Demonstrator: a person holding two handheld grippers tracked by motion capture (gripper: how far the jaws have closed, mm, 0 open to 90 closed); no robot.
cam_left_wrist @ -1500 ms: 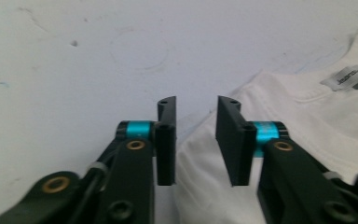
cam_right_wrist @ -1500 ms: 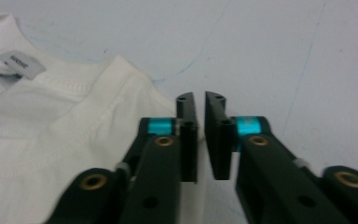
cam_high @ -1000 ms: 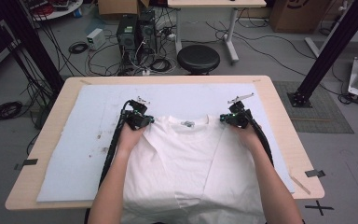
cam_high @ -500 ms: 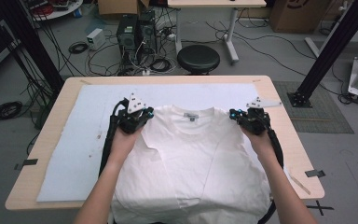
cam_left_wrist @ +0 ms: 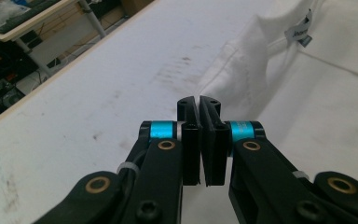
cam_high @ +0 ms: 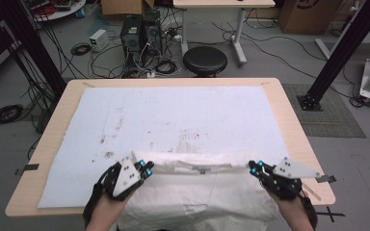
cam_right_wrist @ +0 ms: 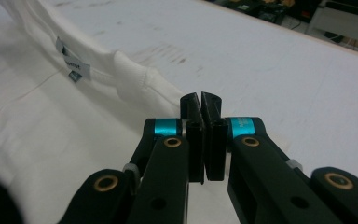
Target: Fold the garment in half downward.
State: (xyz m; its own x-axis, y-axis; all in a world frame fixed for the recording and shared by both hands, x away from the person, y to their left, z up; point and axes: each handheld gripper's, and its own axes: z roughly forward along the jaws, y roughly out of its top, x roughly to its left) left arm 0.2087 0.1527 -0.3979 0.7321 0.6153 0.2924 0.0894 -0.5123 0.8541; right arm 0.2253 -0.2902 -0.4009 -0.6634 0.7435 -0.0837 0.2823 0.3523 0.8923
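A white T-shirt point(cam_high: 197, 192) lies at the near edge of the table, collar side facing away, and its lower part hangs over that edge. Its neck label point(cam_high: 202, 170) sits midway between my hands. My left gripper point(cam_high: 147, 168) is shut on the shirt's left shoulder fold. My right gripper point(cam_high: 254, 168) is shut on the right shoulder fold. In the left gripper view the jaws point(cam_left_wrist: 198, 103) are pressed together at the fabric's edge, the shirt point(cam_left_wrist: 317, 93) spreading to their right. In the right gripper view the jaws point(cam_right_wrist: 200, 100) are likewise together, with the shirt point(cam_right_wrist: 42, 116) to their left.
A pale, stained sheet point(cam_high: 173, 115) covers the wooden table point(cam_high: 294, 125). Beyond the far edge stand a black stool point(cam_high: 204, 60), computer towers point(cam_high: 139, 33) and loose cables on the floor. Black frame posts point(cam_high: 337, 53) rise at both sides.
Both grippers have drawn back from mid-table to the near edge, dragging the shirt along. More of the shirt now hangs over the edge, and the sheet beyond it is bare.
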